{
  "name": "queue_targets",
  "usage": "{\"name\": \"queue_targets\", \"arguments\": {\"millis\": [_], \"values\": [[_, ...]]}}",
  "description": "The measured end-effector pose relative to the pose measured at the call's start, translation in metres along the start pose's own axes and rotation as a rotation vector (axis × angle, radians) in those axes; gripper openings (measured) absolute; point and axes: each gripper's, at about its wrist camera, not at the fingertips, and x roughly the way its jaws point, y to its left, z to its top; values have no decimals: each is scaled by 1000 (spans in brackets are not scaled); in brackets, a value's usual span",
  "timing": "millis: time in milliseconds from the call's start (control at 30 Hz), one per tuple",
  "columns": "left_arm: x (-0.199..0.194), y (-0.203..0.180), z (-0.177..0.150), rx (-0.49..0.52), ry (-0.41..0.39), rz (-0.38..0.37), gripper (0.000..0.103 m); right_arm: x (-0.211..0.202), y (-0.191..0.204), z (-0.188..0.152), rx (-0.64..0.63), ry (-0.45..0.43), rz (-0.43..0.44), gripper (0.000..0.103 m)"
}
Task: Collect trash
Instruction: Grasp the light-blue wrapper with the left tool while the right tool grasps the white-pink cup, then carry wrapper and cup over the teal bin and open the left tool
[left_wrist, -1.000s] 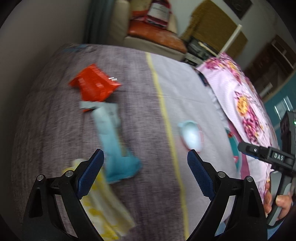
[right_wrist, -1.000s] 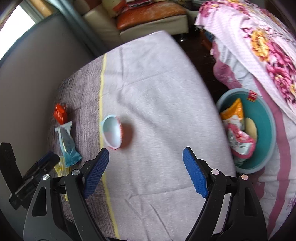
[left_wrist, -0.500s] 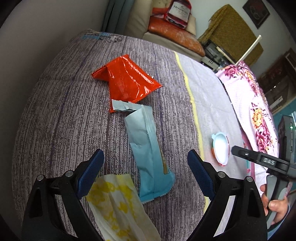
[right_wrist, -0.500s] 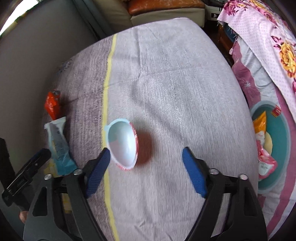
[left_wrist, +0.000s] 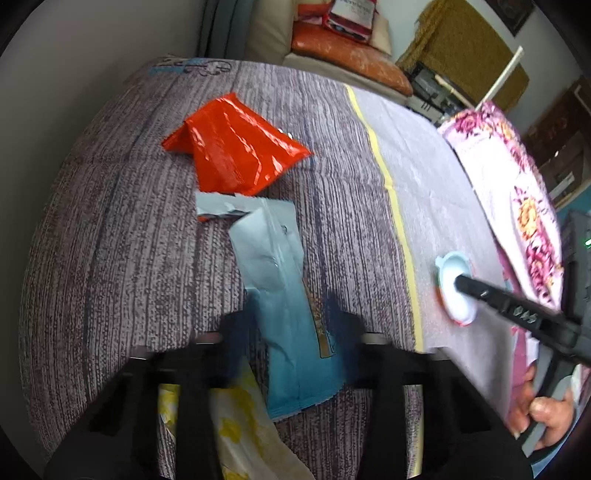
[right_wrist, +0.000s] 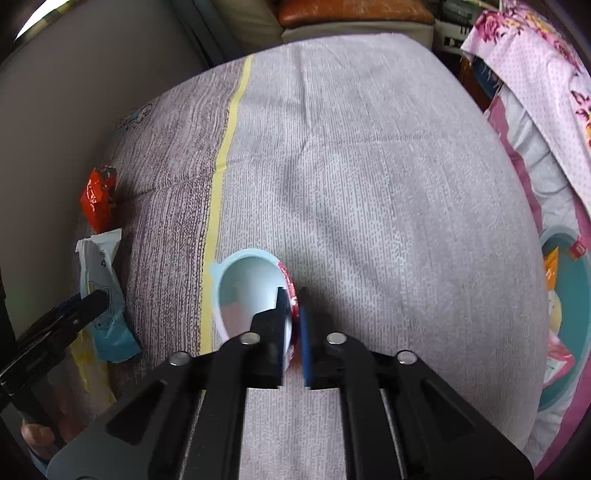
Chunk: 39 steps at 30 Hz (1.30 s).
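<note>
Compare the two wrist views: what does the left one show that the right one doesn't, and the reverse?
Only the left wrist view shows the sofa's red bag. Only the right wrist view shows the teal basin holding wrappers, and the right gripper pinching the cup's rim. Both show the orange wrapper, blue wrapper, yellow wrapper and cup.

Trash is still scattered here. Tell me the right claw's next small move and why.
Probably lift. The right claw looks shut on the rim of the tipped cup, one finger inside it, and the teal basin holding other wrappers sits to its right.
</note>
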Motion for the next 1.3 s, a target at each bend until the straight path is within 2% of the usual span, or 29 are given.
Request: {"name": "queue_targets", "arguments": {"millis": [100,500,1133,1300], "values": [[-4,-8,-1,20,-19,10,17,-14,-10,-3,27,-41,4,4],[-20,-56,-5,90,-30,-66,17,-71,-53,-18,121,-122,43,4],[-26,-179,-21,296,-27,-153,17,-141,-115,-54,235,-255,67,4],[-25,-214,-26,356,-20,-193,17,-165,-142,-63,284,-314,58,4]]}}
